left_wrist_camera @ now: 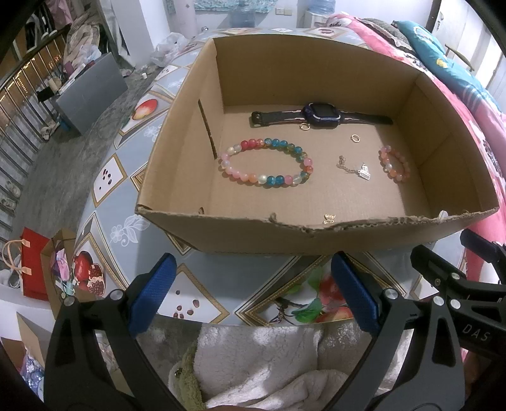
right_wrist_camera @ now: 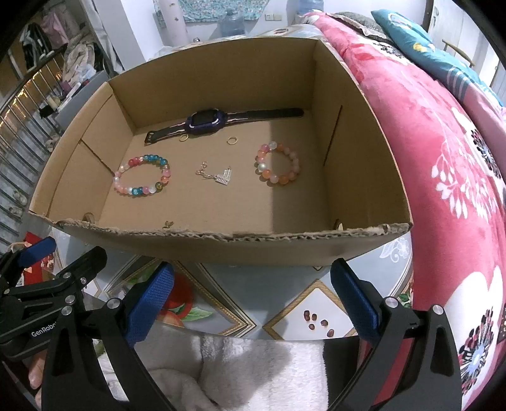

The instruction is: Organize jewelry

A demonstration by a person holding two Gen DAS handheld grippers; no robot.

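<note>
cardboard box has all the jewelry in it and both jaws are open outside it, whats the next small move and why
Probably lift the right gripper over the near wall of the cardboard box toward the pink-orange bracelet. Both grippers hang open and empty short of the box, the left gripper too, and that bracelet lies on the right side, apart from the chain with a charm.

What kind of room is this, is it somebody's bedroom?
Probably yes, a bedroom at home. A pink flowered blanket and a teal pillow lie beside the table, clothes hang at the back left, and the cardboard box holds bracelets and a watch.
</note>
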